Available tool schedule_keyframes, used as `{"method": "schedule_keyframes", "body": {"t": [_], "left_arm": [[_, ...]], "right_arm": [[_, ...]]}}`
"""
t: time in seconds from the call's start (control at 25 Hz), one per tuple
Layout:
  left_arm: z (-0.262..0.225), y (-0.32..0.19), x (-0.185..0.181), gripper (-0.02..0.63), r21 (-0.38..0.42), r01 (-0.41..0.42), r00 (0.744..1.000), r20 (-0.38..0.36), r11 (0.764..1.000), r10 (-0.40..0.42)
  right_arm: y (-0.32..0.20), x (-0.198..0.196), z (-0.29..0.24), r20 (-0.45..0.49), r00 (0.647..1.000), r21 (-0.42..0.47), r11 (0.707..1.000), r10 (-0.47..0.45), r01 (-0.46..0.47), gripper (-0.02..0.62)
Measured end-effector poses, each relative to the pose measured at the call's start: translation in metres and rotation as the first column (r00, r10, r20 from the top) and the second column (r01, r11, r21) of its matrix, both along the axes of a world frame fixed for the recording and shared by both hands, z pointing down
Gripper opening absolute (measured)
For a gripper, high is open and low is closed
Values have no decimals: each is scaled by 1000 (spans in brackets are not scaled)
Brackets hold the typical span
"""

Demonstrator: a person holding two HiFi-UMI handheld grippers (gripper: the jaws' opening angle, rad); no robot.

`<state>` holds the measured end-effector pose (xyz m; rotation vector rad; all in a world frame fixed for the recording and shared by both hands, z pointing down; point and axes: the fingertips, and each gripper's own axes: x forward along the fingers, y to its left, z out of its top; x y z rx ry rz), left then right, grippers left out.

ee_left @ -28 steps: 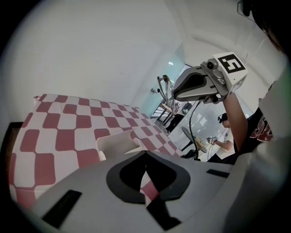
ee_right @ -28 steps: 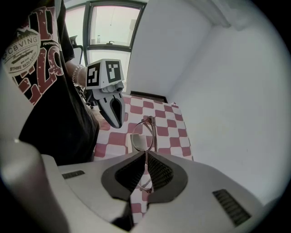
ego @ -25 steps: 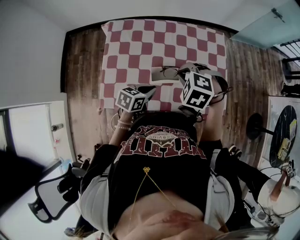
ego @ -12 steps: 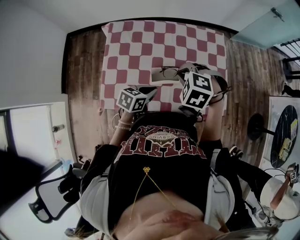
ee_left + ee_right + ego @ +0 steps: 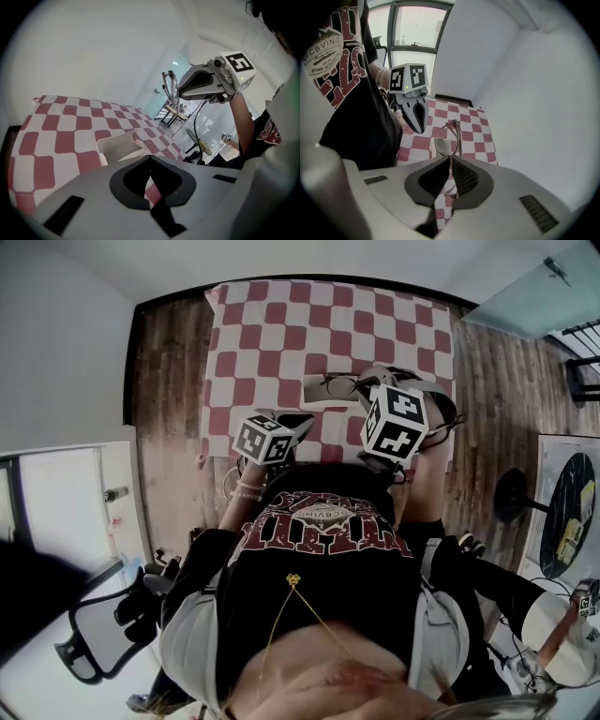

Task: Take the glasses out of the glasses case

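The glasses (image 5: 448,136) are pinched on edge by the right tool (image 5: 450,158) and held in the air above the open white case (image 5: 119,145), which lies on the checked counter (image 5: 56,140) just ahead of the left tool (image 5: 150,157), pressed together on nothing.

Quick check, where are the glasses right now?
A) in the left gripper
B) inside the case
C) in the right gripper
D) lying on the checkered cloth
C: the right gripper view shows the right gripper shut on the glasses, held up clear of the open white case.
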<state>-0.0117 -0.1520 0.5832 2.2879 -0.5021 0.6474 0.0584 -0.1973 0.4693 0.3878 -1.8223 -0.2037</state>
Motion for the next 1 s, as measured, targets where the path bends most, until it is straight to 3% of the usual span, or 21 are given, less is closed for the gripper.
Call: {"method": "schedule_keyframes", "body": {"t": [1.0], "left_arm": [[4, -2, 0, -2, -18, -7, 1000, 2, 1000, 7]], "right_arm": [[-3, 2, 5, 1, 1000, -17, 1000, 3, -3, 32]]}}
